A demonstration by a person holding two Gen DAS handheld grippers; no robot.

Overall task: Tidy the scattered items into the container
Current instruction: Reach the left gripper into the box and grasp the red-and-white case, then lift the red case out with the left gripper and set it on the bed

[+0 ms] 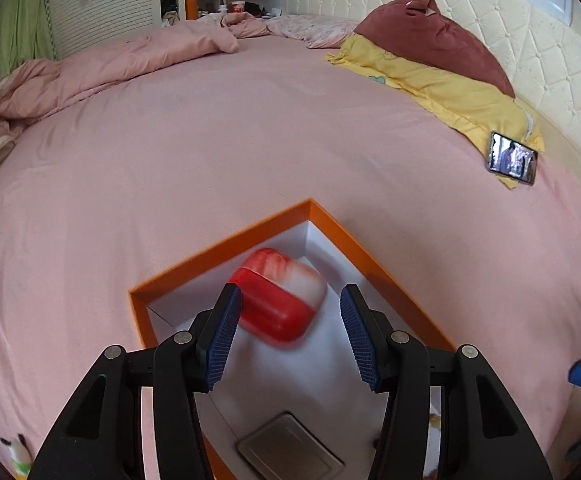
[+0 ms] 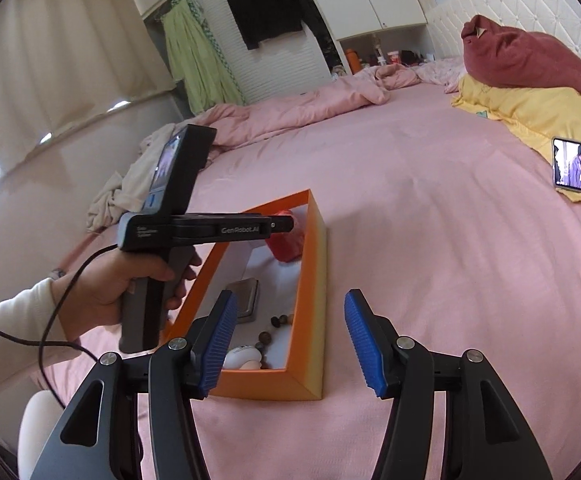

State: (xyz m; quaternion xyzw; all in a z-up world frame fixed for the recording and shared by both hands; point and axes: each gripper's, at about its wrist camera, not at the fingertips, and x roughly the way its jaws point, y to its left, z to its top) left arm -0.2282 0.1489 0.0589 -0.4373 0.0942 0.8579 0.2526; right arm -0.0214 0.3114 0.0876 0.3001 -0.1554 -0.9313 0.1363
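An orange box (image 1: pixel 218 248) with a white inside lies on the pink bed. My left gripper (image 1: pixel 290 290) hangs over it with its jaws apart. A blurred red-and-white case (image 1: pixel 286 296) sits just beyond the pads, near the left one and well apart from the right one. A flat grey tin (image 1: pixel 290 448) lies on the box floor. In the right wrist view, the box (image 2: pixel 314 280) holds the red case (image 2: pixel 286 246), the grey tin (image 2: pixel 246 296), brown beads (image 2: pixel 278 322) and a white item (image 2: pixel 242 356). My right gripper (image 2: pixel 290 296) stands open and empty above the box's near corner.
A lit phone (image 1: pixel 512 158) leans on a yellow pillow (image 1: pixel 450 84) at the right, under a maroon pillow (image 1: pixel 434 40). A rumpled pink quilt (image 1: pixel 90 76) runs along the bed's far left. A small toy (image 1: pixel 16 452) lies beside the left gripper. A hand (image 2: pixel 110 292) holds the left gripper, cable trailing.
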